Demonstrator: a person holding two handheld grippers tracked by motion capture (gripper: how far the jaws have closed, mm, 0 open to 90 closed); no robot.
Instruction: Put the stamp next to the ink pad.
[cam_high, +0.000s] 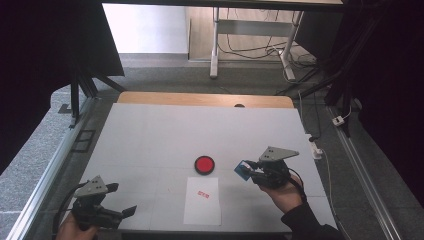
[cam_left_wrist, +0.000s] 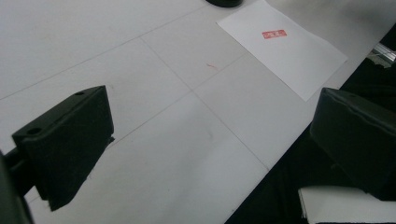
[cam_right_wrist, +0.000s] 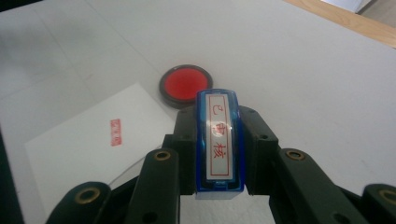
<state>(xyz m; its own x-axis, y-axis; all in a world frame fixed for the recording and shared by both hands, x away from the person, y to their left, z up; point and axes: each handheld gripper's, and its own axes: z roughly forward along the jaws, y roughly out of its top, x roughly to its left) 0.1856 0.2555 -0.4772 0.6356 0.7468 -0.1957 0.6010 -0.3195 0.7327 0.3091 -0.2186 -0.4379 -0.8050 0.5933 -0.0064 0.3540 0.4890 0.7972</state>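
Red print already marks the paper sheet (cam_right_wrist: 100, 140); right gripper (cam_right_wrist: 218, 140) fingers clamp the blue stamp (cam_right_wrist: 218, 144), ink pad (cam_right_wrist: 186, 85) just ahead. Left gripper (cam_left_wrist: 205, 140) fingers gape empty; putting the stamp down probably remains.

Right gripper (cam_high: 251, 169) jaws clamped, raised over table, left gripper (cam_high: 131, 211) jaws apart, low near edge

High view: above table's near edge, facing forward and down, far.
Left gripper view: low, close, facing paper (cam_left_wrist: 285, 51) beyond claw.
Right gripper view: close, facing pad (cam_right_wrist: 185, 84) ahead of claw.
Shared: paper, pad.
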